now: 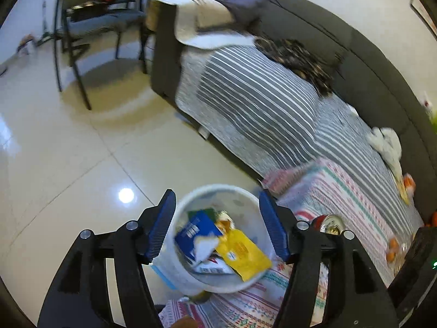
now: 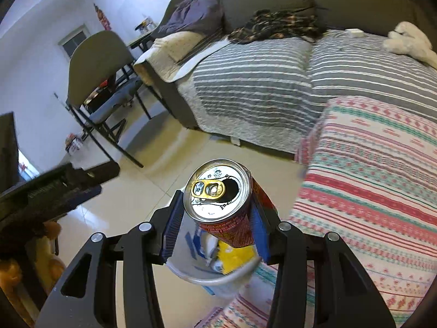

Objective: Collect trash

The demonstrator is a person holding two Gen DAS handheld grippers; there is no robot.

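Right wrist view: striped sofa point(image 2: 254, 82) behind; white bin point(image 2: 215, 276) on the floor below; right gripper point(image 2: 215, 232) clamped on the red can point(image 2: 226, 207), poised over the bin for dropping; next, those fingers must part. Left gripper point(image 1: 218, 224) hangs empty, fingers apart, above the wrappers point(image 1: 240, 248).

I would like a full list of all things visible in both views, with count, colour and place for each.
bin: one, white, on the floor, wrappers inside
blue wrapper: one, in the bin
yellow wrapper: one, in the bin
can: one, red, silver top, in the right tool above the bin
sofa: one, dark grey, striped covers
patterned cloth: one, pink and green, beside the bin
white cloth: one, on the sofa
chair: one, grey, black legs
left tool: open, over the bin
right tool: shut on the can
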